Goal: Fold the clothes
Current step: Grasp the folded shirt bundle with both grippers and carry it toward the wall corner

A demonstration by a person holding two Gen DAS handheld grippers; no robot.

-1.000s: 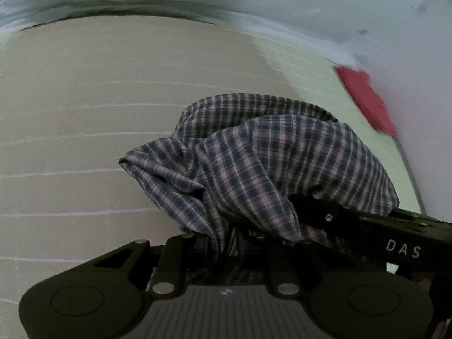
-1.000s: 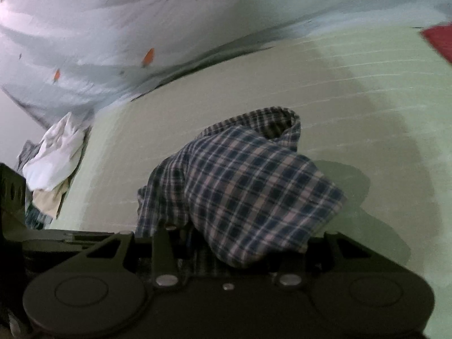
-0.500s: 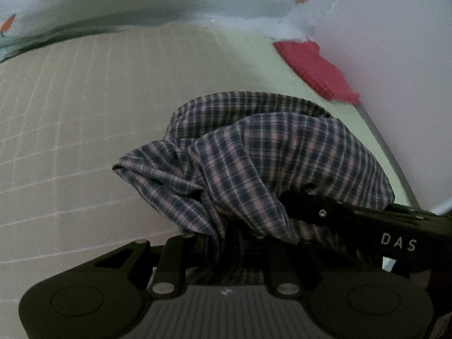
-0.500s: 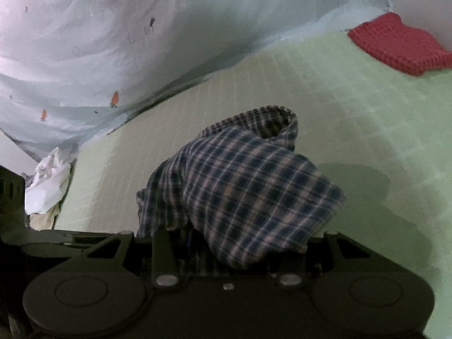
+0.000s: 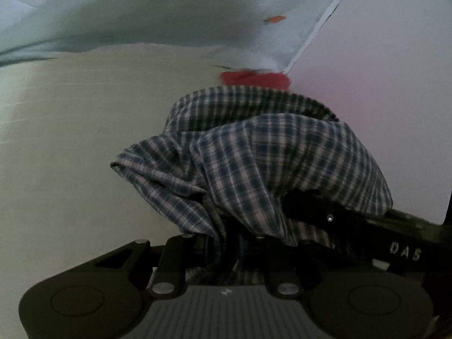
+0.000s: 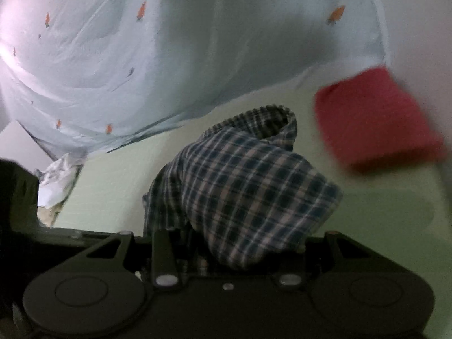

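We have both claws pinched on the same plaid garment [image 5: 282, 169]. In the left wrist view our left gripper [image 5: 240, 243] has its jaws drawn close with a wad of checked cloth bunched between them, and the right gripper's black body reaches in from the lower right into the same bundle. In the right wrist view our right gripper [image 6: 234, 251] clamps a thicker, folded-over lump of the garment, which bulges up over its jaws. The cloth hangs off the claws above the pale green bed cover [image 6: 381, 226], not laid flat. Further out, a folded red cloth [image 6: 373, 118] lies near the wall, just beyond the plaid. A light blue sheet [image 6: 197, 56] drapes behind, and a crumpled white heap [image 6: 56, 180] waits at the far left. We judge the plaid piece folded and in transit; setting it down and the heap remain.
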